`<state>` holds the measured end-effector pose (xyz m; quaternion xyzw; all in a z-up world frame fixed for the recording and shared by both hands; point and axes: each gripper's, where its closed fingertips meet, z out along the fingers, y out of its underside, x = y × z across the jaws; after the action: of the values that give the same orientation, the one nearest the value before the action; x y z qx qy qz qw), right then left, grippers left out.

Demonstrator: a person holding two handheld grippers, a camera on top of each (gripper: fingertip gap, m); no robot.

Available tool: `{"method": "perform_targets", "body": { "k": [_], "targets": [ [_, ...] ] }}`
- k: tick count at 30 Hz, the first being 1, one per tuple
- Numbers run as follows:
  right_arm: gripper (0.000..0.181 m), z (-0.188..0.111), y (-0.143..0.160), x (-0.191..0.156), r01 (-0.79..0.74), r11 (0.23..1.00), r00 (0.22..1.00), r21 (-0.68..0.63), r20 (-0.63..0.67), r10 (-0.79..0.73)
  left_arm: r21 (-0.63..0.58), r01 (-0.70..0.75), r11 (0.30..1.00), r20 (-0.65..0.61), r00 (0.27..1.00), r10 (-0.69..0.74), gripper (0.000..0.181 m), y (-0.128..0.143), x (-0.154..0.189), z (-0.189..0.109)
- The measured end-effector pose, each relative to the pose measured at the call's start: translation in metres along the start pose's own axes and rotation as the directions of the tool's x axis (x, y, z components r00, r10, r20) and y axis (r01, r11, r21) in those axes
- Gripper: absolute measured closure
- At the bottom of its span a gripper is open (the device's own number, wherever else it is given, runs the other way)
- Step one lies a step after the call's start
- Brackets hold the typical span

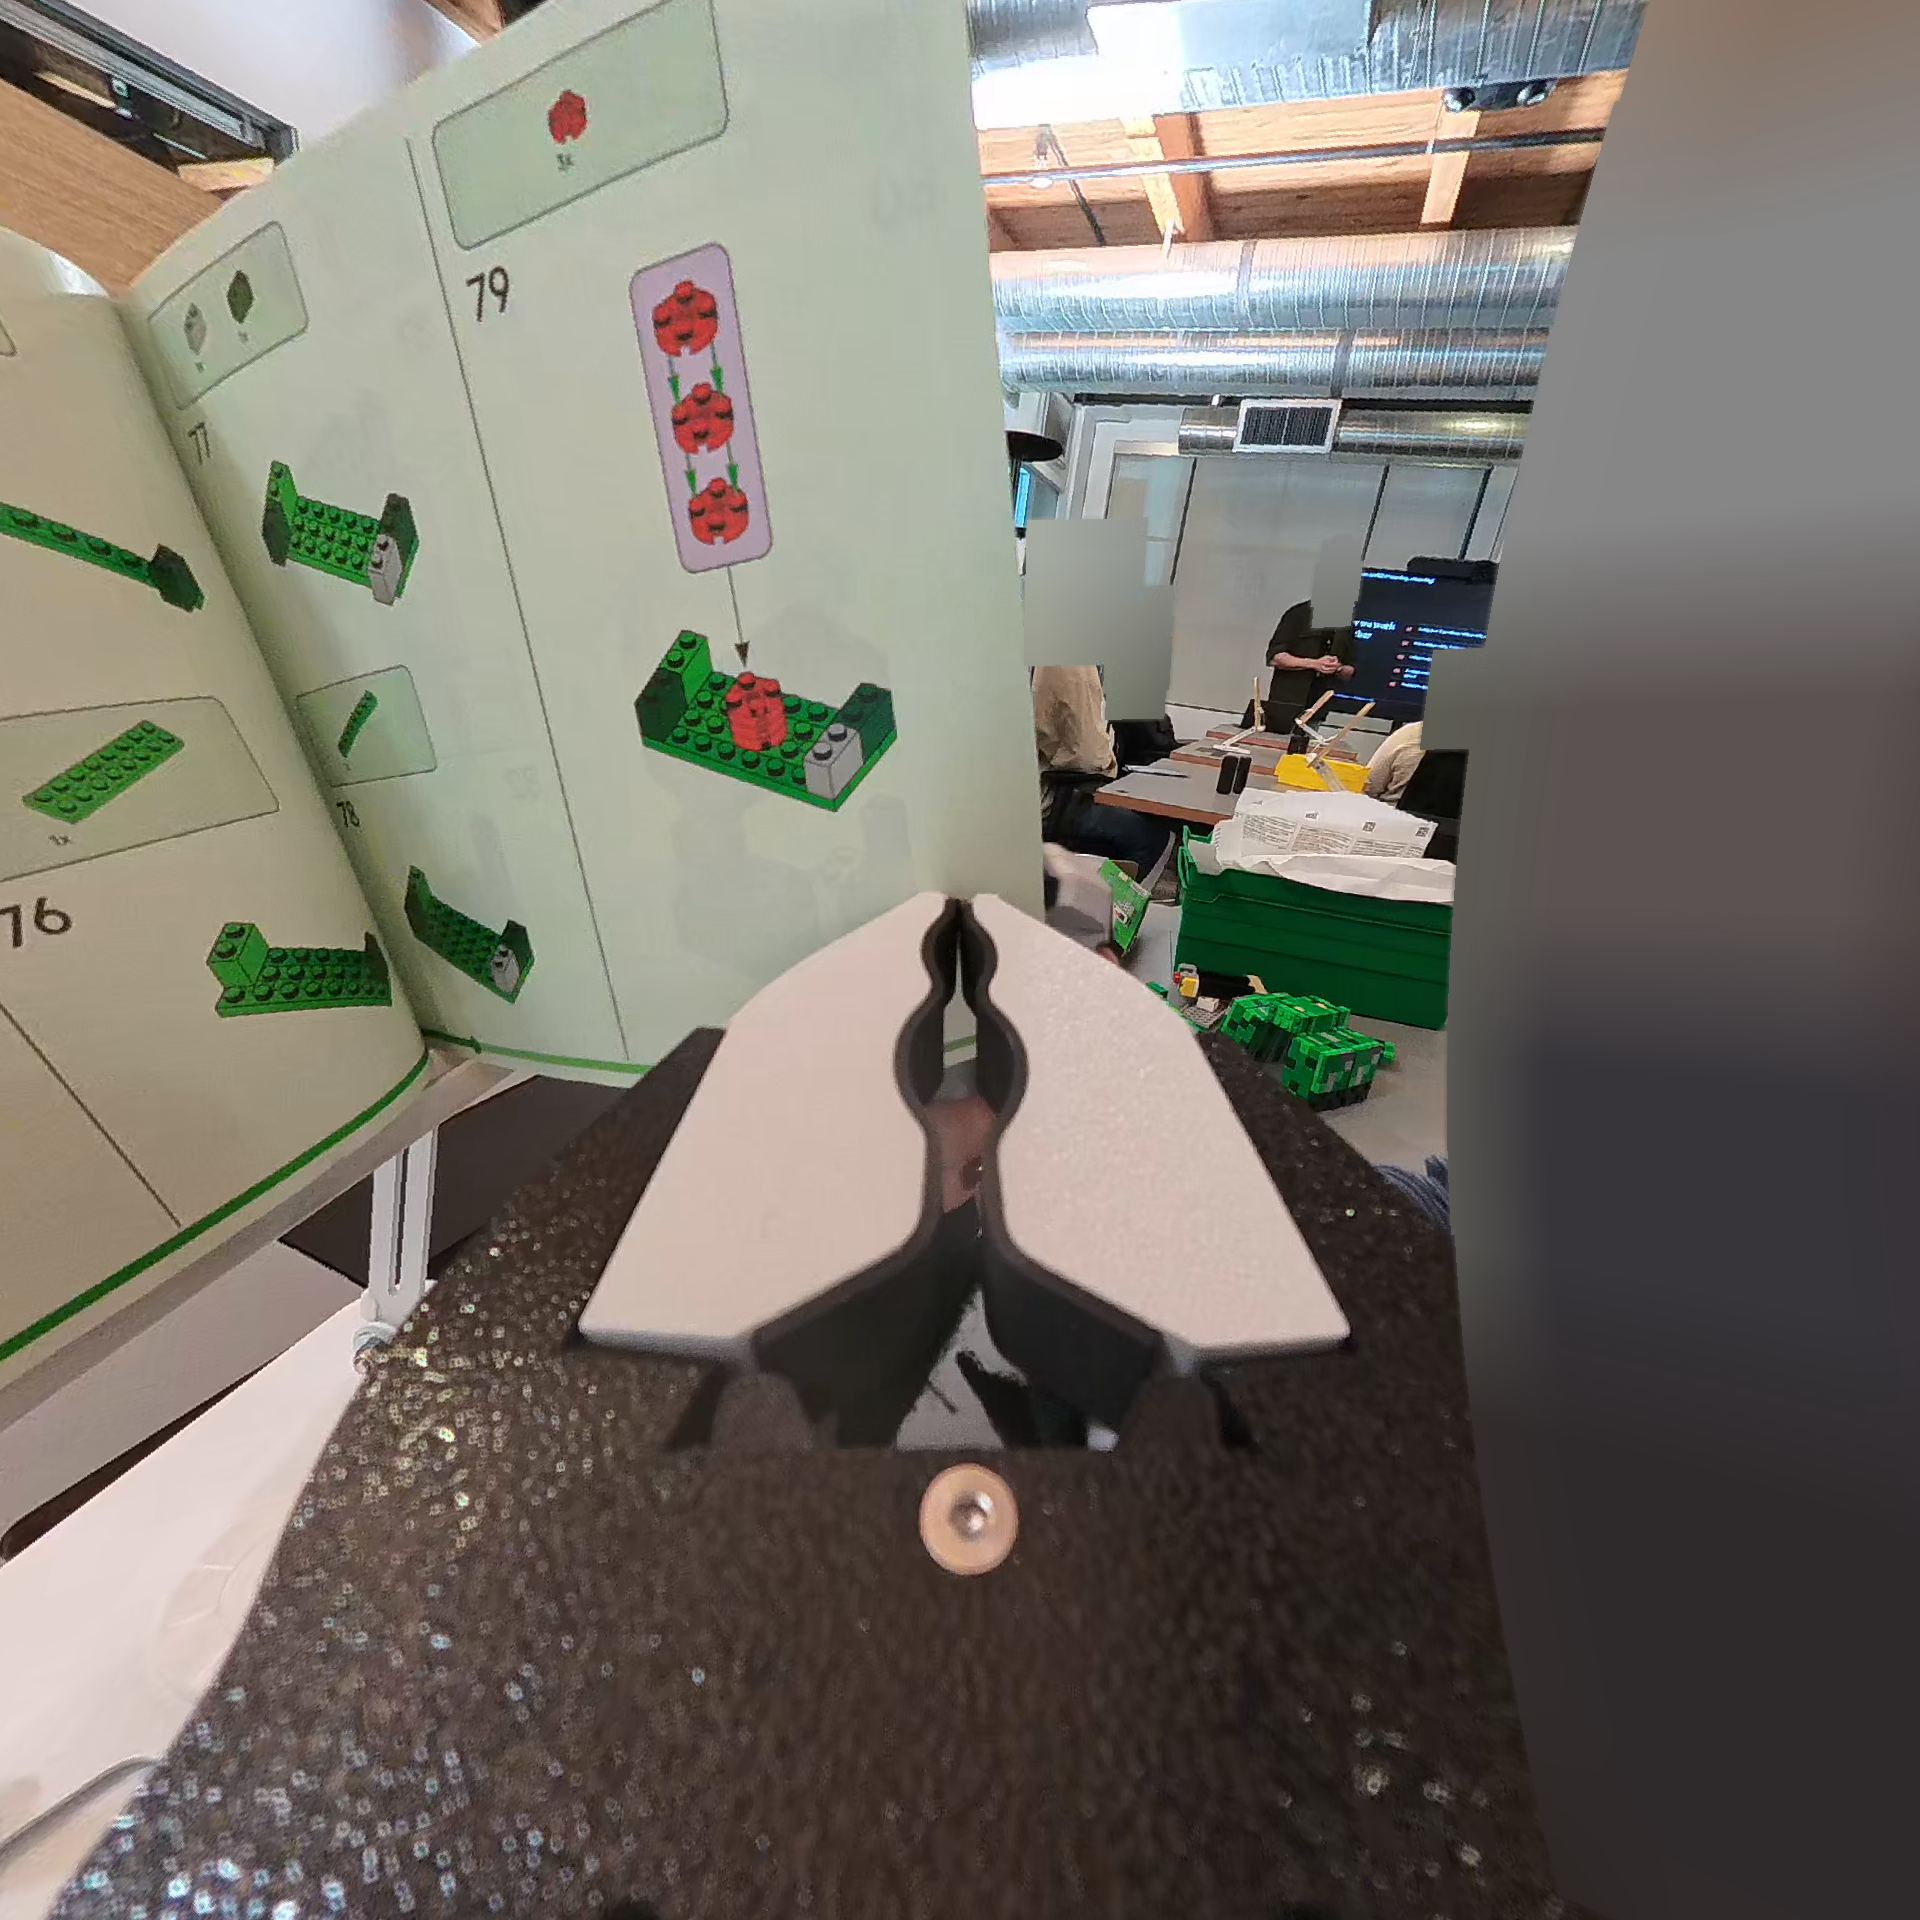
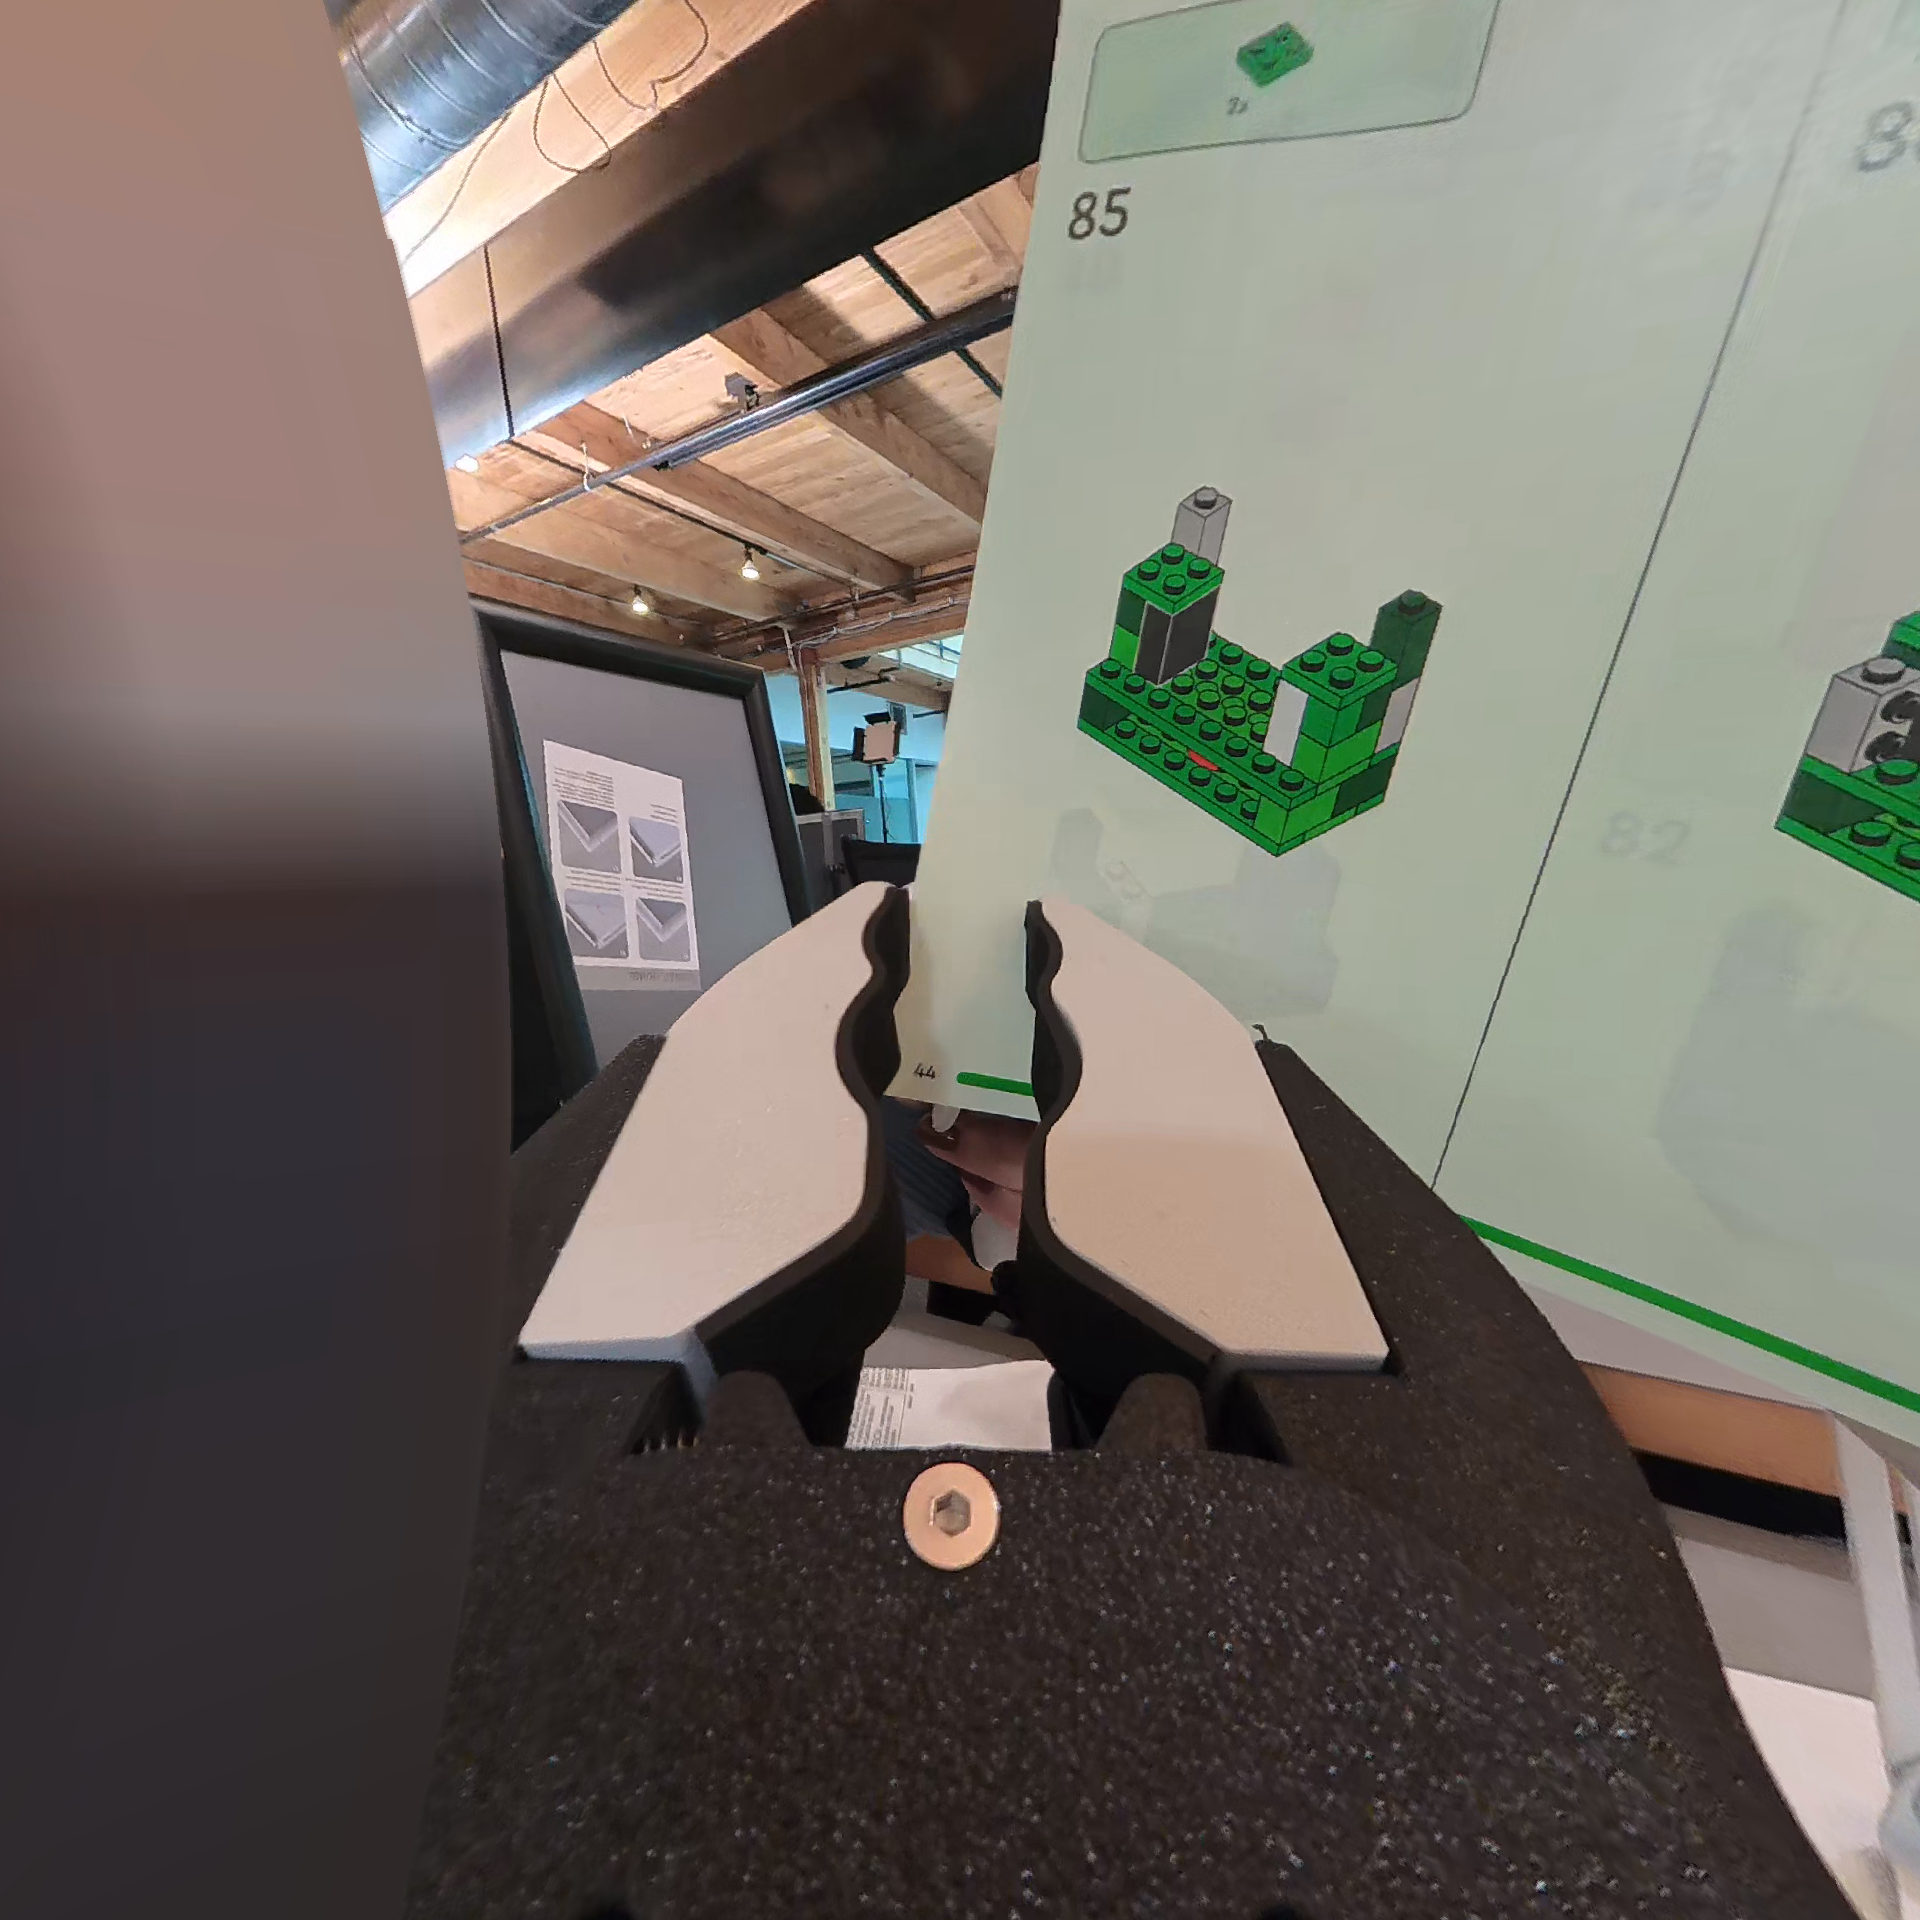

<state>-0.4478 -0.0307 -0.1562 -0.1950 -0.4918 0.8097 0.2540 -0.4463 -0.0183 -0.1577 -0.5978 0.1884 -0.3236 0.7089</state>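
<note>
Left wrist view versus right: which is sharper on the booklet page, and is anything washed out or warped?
Left wrist view: booklet page fairly sharp at centre, softer toward the left edge, its lines bowed by the wide lens; left gripper crisp, jaws together; green bin clear. Right wrist view: page sharp near the right gripper, blurred at the far right; jaws apart around the page corner; no strong glare.

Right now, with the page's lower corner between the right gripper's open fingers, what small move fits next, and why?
Probably close the right gripper on the page: its fingers stand apart around the lower corner, not yet pinching. The left gripper looks shut beside the booklet, apparently holding nothing.
</note>
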Motion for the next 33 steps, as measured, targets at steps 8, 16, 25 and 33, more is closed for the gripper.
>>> {"method": "perform_targets", "body": {
  "k": [8,16,25,33],
  "targets": [
    [0.168,-0.0004,-0.0016,0.0002,-0.012,1.0,1.0,0.012,0.004,0.012,-0.003,-0.004,1.0,0.008,1.0,0.004,0.181,0.0002,-0.0005,0.0005],
    [0.167,-0.0001,-0.002,-0.0004,-0.012,1.0,1.0,0.015,0.009,0.012,0.0,-0.003,1.0,0.007,1.0,0.003,0.181,-0.0003,-0.0002,0.0006],
    [0.174,-0.001,-0.0031,0.0046,-0.017,1.0,0.999,0.007,-0.031,0.017,-0.024,-0.039,0.999,0.026,0.999,0.039,0.173,0.0025,-0.0005,0.0022],
    [0.173,-0.0023,-0.0026,0.0056,-0.045,0.999,0.999,-0.004,-0.031,0.045,-0.046,-0.093,0.995,0.036,0.995,0.095,0.167,0.0044,0.0009,0.0023]
  ]
}}
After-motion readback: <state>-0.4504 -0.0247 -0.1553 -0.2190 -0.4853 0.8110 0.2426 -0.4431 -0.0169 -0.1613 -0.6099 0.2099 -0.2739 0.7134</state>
